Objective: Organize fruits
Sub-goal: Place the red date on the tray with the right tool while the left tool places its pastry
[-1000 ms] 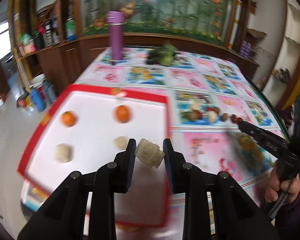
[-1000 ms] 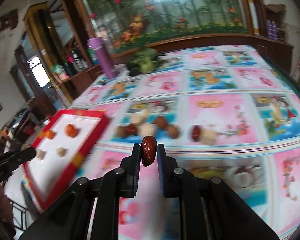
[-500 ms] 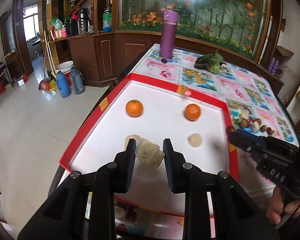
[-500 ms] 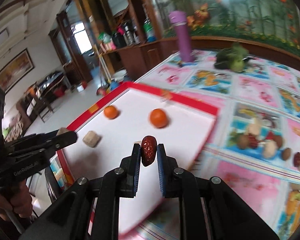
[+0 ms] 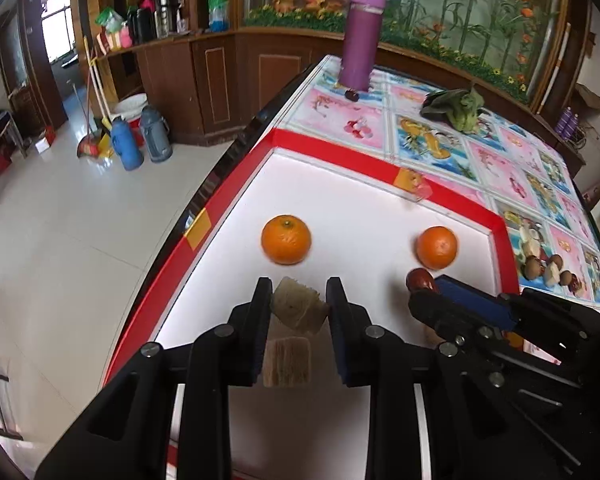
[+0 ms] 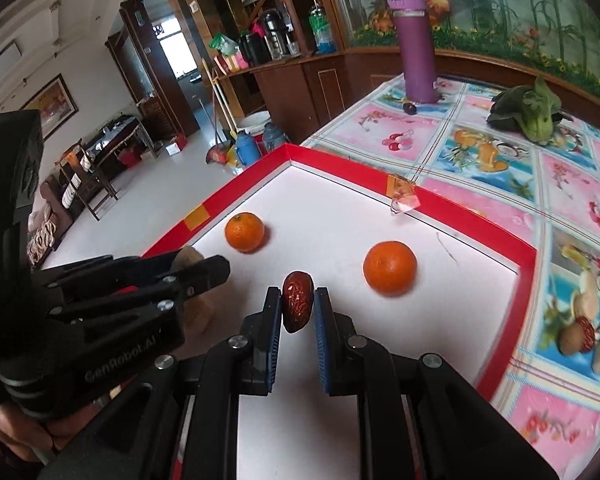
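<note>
Beige ridged chunk (image 5: 298, 307) sat pinched in my left claw (image 5: 299, 304) above the red-rimmed white tray (image 5: 220, 196); only that view showed another beige piece (image 5: 287, 362) beneath. My right claw (image 6: 297, 307) gripped a wrinkled red date (image 6: 297, 302) over the tray.

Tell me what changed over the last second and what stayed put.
Both grippers swung left from the tablecloth to above the red-rimmed tray. The right gripper carried the red date from beside the loose fruit pile to near the oranges. The left gripper brought its pale chunk over a matching piece on the tray. Nothing was let go; the oranges and purple bottle stayed.
</note>
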The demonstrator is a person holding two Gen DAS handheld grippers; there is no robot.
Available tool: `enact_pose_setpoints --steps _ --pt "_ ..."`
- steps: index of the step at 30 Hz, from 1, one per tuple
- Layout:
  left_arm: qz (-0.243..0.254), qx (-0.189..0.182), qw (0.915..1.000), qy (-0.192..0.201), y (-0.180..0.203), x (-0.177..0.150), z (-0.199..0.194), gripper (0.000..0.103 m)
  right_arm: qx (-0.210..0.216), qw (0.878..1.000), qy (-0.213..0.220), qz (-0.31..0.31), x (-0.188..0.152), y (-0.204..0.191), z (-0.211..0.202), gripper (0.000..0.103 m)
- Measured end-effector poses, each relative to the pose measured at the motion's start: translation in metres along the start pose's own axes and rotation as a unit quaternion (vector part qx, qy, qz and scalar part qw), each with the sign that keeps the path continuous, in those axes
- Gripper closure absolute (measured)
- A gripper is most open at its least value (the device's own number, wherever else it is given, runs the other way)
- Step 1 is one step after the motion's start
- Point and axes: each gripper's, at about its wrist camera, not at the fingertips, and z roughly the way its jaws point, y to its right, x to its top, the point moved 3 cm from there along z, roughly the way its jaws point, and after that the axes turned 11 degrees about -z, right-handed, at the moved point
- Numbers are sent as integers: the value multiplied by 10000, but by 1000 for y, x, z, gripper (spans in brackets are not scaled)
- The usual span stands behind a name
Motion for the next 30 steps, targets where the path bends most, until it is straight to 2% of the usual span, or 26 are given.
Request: enact_pose_setpoints --steps 4,14,17,19,24,27,30 --pt "-21 90 9999 -99 -3 -3 7 73 83 9998 -172 33 1 0 9 89" --pt "-86 273 9992 -294 -2 -11 15 72 -113 9979 -642 -14 -3 -5 16 88" --pt "-120 354 9988 -322 -2 -11 15 66 -117 9976 -679 45 -4 -4 15 88" --pt "-178 435 9985 -276 -5 -10 12 51 -93 9983 -560 113 -3 -2 9 88" --pt "-168 469 9986 167 -1 -10 -12 42 36 9996 26 265 -1 5 -23 71" --pt "15 403 9981 458 15 -15 -32 40 -46 9986 406 333 -3 17 -53 70" --pt "392 169 9972 609 42 -27 -48 31 -249 9965 646 479 -12 36 -81 69"
